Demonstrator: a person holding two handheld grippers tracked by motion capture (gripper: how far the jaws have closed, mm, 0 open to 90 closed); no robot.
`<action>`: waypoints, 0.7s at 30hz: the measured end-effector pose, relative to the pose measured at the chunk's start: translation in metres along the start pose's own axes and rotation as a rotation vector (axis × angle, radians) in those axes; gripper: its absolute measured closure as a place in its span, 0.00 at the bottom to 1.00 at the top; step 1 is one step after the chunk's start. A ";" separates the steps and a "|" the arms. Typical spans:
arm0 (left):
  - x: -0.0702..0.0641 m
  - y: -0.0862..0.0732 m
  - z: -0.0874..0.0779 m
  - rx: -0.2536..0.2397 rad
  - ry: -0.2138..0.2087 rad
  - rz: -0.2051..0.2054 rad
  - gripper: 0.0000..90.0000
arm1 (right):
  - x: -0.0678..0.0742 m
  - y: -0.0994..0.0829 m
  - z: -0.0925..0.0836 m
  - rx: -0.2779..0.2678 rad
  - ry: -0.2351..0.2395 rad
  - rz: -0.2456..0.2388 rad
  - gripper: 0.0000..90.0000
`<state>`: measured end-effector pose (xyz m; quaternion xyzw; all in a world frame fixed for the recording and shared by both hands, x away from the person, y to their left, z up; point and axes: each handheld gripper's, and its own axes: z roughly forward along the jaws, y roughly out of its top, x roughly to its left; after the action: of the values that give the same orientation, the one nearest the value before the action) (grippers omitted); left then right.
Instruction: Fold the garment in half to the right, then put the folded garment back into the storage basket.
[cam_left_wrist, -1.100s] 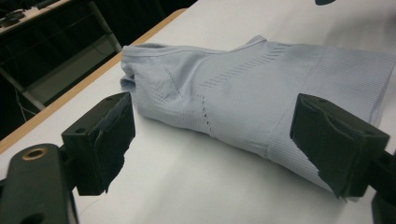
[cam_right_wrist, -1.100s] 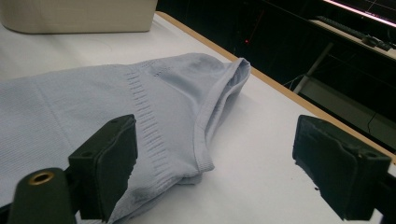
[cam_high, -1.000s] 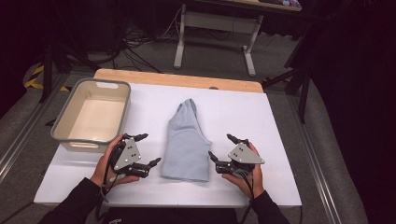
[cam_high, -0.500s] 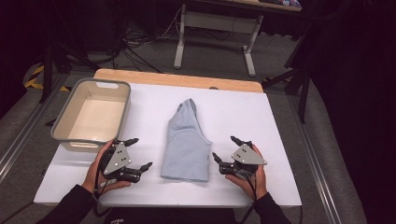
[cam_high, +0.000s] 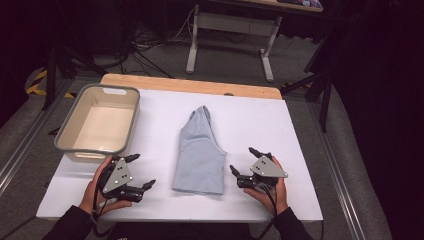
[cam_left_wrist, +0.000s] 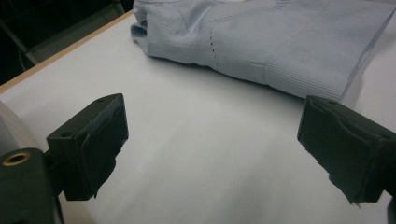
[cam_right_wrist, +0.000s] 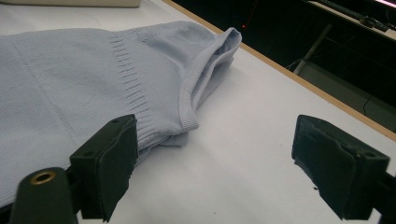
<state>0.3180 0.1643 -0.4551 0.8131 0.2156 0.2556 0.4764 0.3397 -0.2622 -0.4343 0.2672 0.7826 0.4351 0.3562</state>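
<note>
A folded light blue garment lies flat in the middle of the white table. My left gripper rests near the front edge, a little left of the garment, jaws wide open and nothing between them. In the left gripper view the garment lies beyond the open gripper. My right gripper sits just right of the garment's lower right corner, also open and empty. In the right gripper view the ribbed cloth edge lies close to the left fingertip.
A grey plastic tub stands empty at the table's left. A wooden strip runs along the far edge. Beyond it stand desk legs and cables on a dark floor. Bare white surface lies between each gripper and the garment.
My left gripper has drawn back toward the front-left, away from the garment's lower left corner. The right gripper has shifted slightly back. The garment lies as before.
</note>
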 end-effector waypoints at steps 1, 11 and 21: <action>0.000 0.000 -0.001 0.002 0.004 0.001 0.11 | 0.000 0.000 0.000 -0.001 -0.001 0.000 0.17; 0.001 -0.004 -0.005 0.005 0.009 -0.012 0.10 | 0.001 0.001 0.001 -0.023 0.020 -0.014 0.17; -0.006 -0.005 -0.004 0.029 0.012 -0.004 0.12 | 0.004 0.006 0.006 -0.032 0.032 -0.009 0.17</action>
<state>0.3103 0.1663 -0.4590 0.8180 0.2235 0.2562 0.4639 0.3429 -0.2533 -0.4331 0.2510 0.7823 0.4502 0.3498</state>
